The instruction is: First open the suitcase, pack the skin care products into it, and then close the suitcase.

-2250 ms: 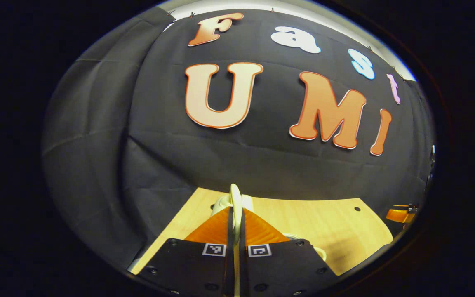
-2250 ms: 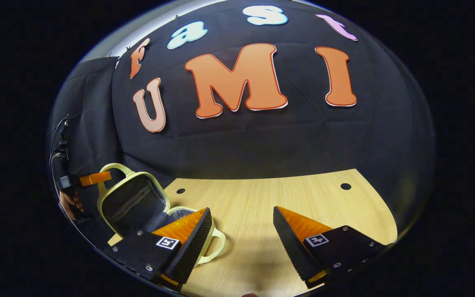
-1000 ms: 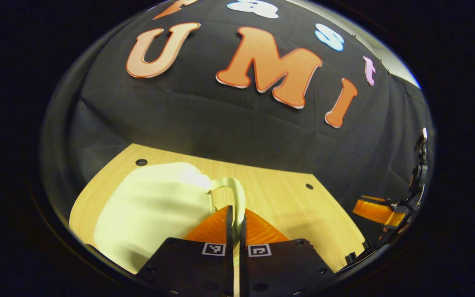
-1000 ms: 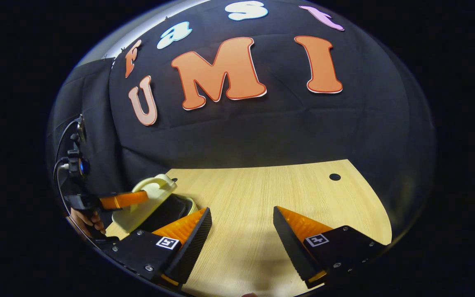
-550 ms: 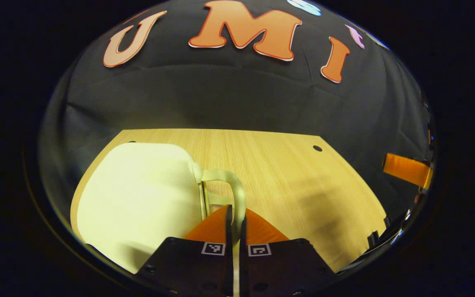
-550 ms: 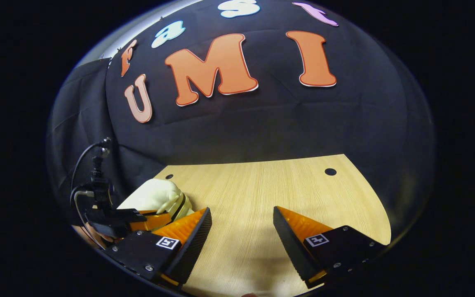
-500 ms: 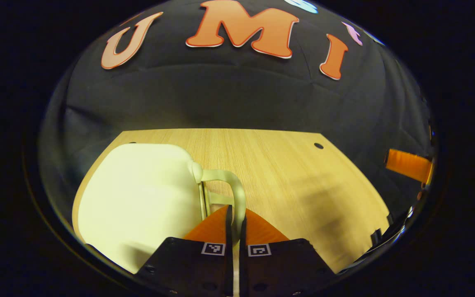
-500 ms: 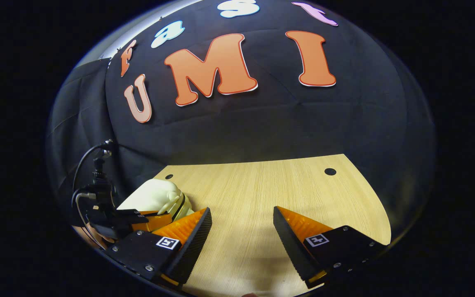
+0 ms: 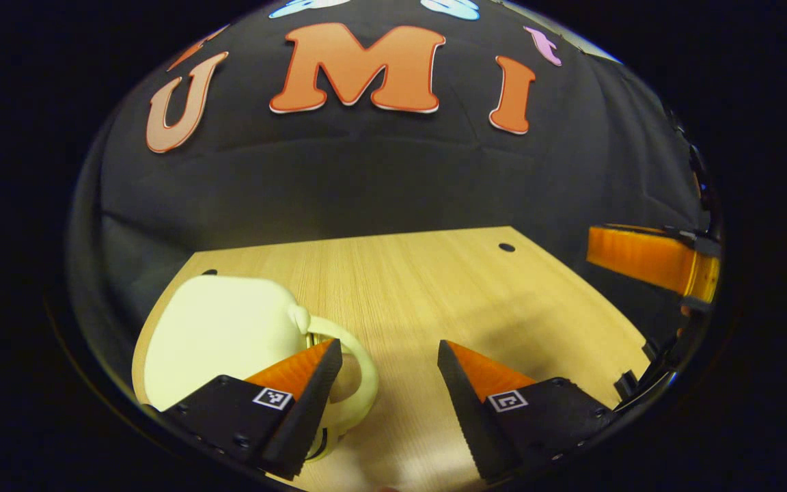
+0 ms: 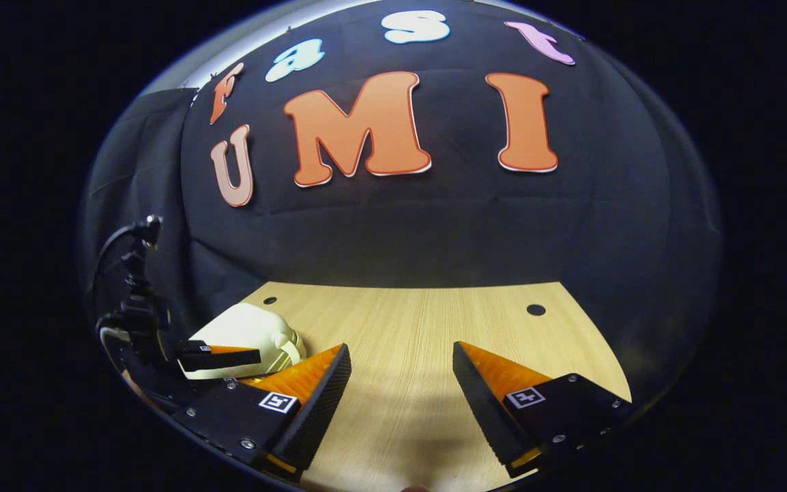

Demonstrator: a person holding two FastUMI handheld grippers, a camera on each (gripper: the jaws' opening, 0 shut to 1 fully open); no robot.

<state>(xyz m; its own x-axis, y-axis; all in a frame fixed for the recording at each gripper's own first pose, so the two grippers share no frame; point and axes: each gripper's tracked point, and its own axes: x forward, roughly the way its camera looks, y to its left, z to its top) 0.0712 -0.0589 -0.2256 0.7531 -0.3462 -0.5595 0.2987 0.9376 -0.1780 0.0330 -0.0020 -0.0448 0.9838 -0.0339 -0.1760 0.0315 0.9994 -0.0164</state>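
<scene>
— Left gripper (image 9: 387, 355), what is it doing?

— It is sitting low over a light wooden table (image 9: 434, 287), its two fingers spread wide apart with nothing between them. In the left gripper view, its left finger (image 9: 298, 383) is lying across the front of the looped handle (image 9: 359, 369) of the suitcase. Whether it is actually touching the handle is hard to tell.

— Where is the suitcase lying?

— In that same view the suitcase (image 9: 223, 335), small, rounded and pale cream-yellow, is resting on the table at the lower left, near the table's left edge. Its two halves are lying together, so it is looking closed, and its handle is pointing toward the middle of the table.

— And the right gripper?

— In the right gripper view, the right gripper (image 10: 400, 365) is also hovering over the table with its fingers standing well apart, holding nothing; bare wood is showing between them. The suitcase (image 10: 243, 331) is appearing at the left of that view, beyond this gripper's left finger (image 10: 311, 383), and the left gripper (image 10: 216, 355) is sitting just in front of the case, with a cable rising behind it. In the left gripper view, one finger of the right gripper (image 9: 639, 256) is reaching in from the right edge, well apart from the suitcase.

— What is behind everything?

— Black cloth, the booth wall (image 10: 434, 225), is hanging behind the far edge of the table.
</scene>
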